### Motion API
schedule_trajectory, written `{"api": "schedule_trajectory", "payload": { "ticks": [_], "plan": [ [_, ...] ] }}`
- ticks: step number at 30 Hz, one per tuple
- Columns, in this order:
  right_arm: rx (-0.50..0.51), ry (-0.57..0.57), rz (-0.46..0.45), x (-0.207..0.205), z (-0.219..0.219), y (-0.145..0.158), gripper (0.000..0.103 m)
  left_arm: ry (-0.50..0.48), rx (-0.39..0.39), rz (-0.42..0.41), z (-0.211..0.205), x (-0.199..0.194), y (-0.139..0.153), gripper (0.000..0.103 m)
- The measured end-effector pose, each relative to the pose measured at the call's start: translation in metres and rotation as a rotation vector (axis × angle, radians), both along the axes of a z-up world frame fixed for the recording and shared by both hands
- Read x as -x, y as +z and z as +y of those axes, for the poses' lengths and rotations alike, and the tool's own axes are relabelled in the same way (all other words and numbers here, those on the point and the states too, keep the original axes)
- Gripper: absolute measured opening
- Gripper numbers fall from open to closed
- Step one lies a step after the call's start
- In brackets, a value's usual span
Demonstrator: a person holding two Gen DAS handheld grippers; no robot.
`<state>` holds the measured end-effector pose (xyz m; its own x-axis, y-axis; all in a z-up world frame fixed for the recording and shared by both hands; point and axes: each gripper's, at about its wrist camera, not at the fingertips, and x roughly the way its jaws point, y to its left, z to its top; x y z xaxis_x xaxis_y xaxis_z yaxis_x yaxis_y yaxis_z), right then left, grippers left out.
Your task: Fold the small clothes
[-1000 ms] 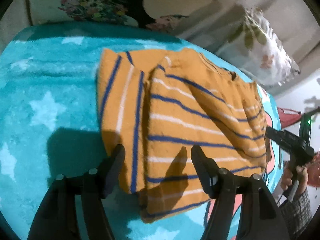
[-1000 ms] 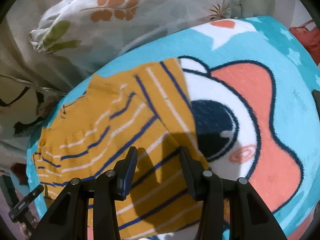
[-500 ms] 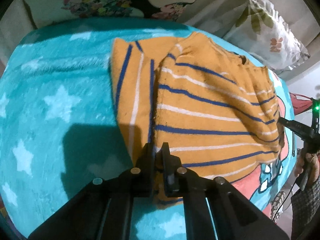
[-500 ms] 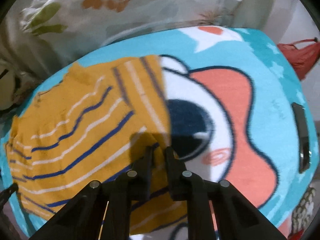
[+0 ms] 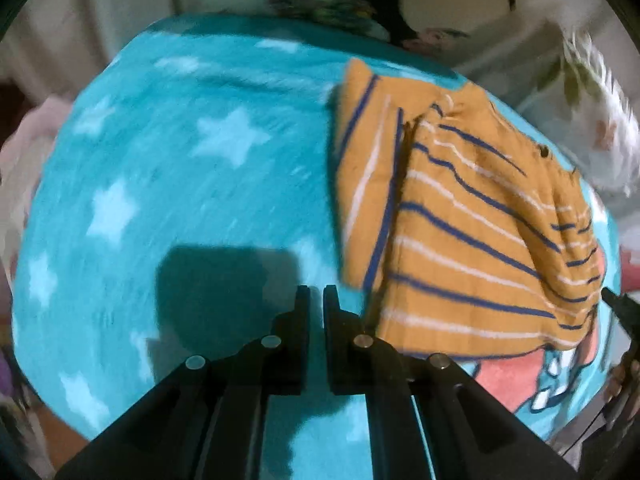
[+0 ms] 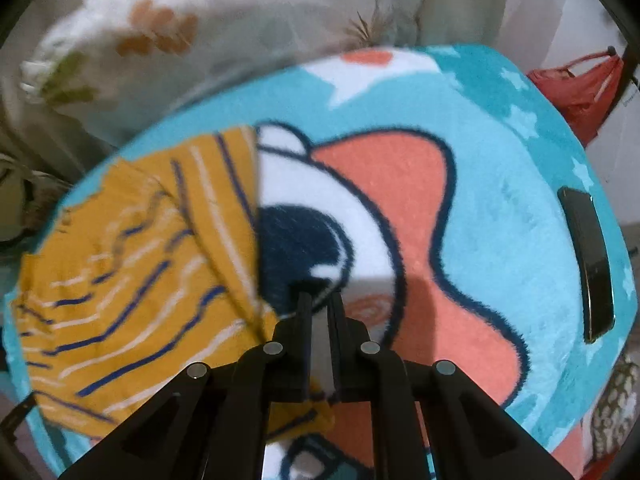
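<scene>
1 phone (image 6: 588, 264) lies on blanket (image 6: 500, 200).

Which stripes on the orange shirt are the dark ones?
The navy blue stripes on the orange knitted shirt; the other stripes are white.

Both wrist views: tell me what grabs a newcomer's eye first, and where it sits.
The orange striped garment stands out first, lying partly folded on the turquoise star-print blanket; it is right of centre in the left wrist view and to the left in the right wrist view. Next comes the blanket's big coral and white cartoon figure, beside the garment. A dark phone lies near the blanket's right edge.
</scene>
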<state>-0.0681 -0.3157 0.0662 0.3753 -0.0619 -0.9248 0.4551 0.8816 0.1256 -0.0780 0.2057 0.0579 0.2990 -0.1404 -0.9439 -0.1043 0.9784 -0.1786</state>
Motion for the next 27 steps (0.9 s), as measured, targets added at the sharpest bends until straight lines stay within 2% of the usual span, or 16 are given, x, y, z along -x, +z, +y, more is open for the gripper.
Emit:
{"api": "schedule_trajectory", "payload": {
  "ticks": [3,5,7,9,12,14,17,21,24,26,27],
  "plan": [
    [-0.025,0.09,-0.072,0.002,0.019,0.021,0.009,0.04,0.001,-0.06,0.004,0.027,0.016,0.01],
    [-0.049,0.197,-0.115,-0.002,0.05,0.032,0.009,0.058,-0.019,-0.09,0.001,0.043,0.026,0.03],
    [-0.08,0.318,-0.146,-0.008,0.09,0.041,0.009,0.074,-0.047,-0.128,-0.005,0.061,0.039,0.043],
    [-0.113,0.412,-0.147,-0.014,0.122,0.042,0.009,0.074,-0.09,-0.164,-0.014,0.076,0.051,0.044],
    [-0.137,0.532,-0.109,-0.033,0.169,0.027,0.009,0.096,-0.159,-0.216,-0.023,0.099,0.072,0.057],
    [-0.125,0.557,-0.06,-0.047,0.187,0.008,0.009,0.119,-0.187,-0.246,-0.027,0.11,0.085,0.069],
    [-0.084,0.583,0.008,-0.064,0.2,-0.017,0.009,0.164,-0.251,-0.286,-0.029,0.123,0.101,0.076],
    [-0.09,0.596,-0.011,-0.057,0.198,0.0,0.009,0.214,-0.3,-0.311,-0.031,0.135,0.115,0.083],
    [-0.081,0.609,-0.093,-0.035,0.188,0.029,0.011,0.223,-0.319,-0.321,-0.038,0.138,0.122,0.085],
    [-0.06,0.607,-0.139,-0.017,0.179,0.045,0.017,0.211,-0.303,-0.323,-0.045,0.138,0.124,0.085],
    [-0.046,0.599,-0.157,-0.009,0.173,0.047,0.024,0.202,-0.295,-0.325,-0.05,0.137,0.125,0.085]
  ]
}}
